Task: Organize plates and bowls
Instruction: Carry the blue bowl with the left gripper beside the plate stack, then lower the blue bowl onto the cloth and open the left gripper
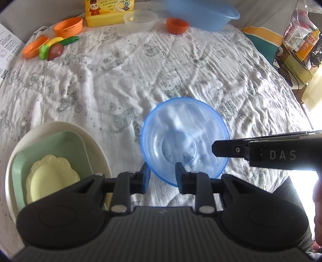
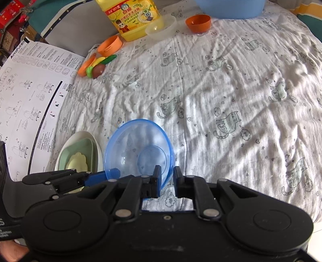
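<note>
The blue bowl (image 2: 138, 149), translucent and tilted at lower centre, is straddled at its rim by both parted grippers: right gripper (image 2: 167, 177), left gripper (image 1: 162, 177).

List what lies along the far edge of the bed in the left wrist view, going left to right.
Orange round plastic container → yellow detergent bottle → clear colourless plastic bowl → small orange plastic bowl → large pale blue plastic basin.
</note>
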